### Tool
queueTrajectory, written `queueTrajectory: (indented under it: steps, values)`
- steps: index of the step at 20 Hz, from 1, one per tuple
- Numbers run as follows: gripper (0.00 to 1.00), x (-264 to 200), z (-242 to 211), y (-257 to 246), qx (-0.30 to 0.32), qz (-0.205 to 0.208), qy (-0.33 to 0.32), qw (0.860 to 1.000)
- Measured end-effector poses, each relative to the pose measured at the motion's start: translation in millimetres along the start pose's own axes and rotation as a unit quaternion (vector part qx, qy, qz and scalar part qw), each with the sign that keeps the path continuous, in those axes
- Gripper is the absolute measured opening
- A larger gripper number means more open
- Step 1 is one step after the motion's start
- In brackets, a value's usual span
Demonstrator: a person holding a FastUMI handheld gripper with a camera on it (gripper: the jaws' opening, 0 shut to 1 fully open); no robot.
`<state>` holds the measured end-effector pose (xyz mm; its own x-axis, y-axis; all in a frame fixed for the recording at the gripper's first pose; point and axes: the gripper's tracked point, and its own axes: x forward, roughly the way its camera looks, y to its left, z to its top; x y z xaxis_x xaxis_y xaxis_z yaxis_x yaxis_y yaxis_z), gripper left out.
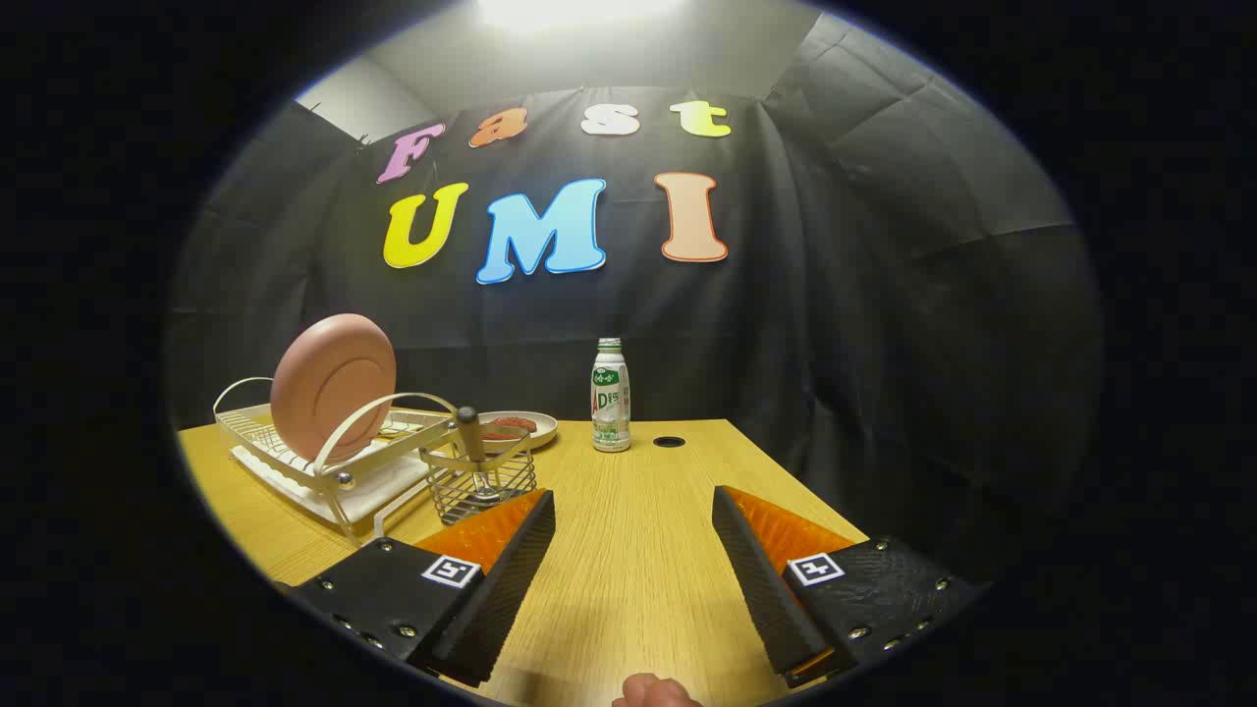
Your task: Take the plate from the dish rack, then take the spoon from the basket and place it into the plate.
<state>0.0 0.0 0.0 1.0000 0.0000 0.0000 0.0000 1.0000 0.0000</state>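
Note:
A pink plate [332, 387] stands upright on edge in a cream wire dish rack [324, 466] at the left of the wooden table. A small wire basket [481, 481] hangs at the rack's right end, and a spoon [471, 442] stands in it, dark handle up. My gripper [633, 501] is open above the table, nothing between its fingers. The basket is just ahead of the left fingertip [535, 511]; the plate is farther off to the left.
A small dish [518, 425] with something red on it sits behind the basket. A white and green bottle [610, 396] stands mid-table near the back, a round hole [669, 442] in the tabletop beside it. Part of a hand [653, 691] shows near me.

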Motion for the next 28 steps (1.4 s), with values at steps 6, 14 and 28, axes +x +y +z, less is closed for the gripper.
queueTrajectory:
  steps: [6,14,28]
  values:
    - [0.98,40.8,34.3,-13.0,0.005,-0.017,-0.012,1.0]
    - [0.98,-10.6,163.9,4.2,0.036,-0.022,-0.018,0.999]
    - [0.98,-43.2,265.8,99.2,-0.017,-0.013,0.004,1.0]
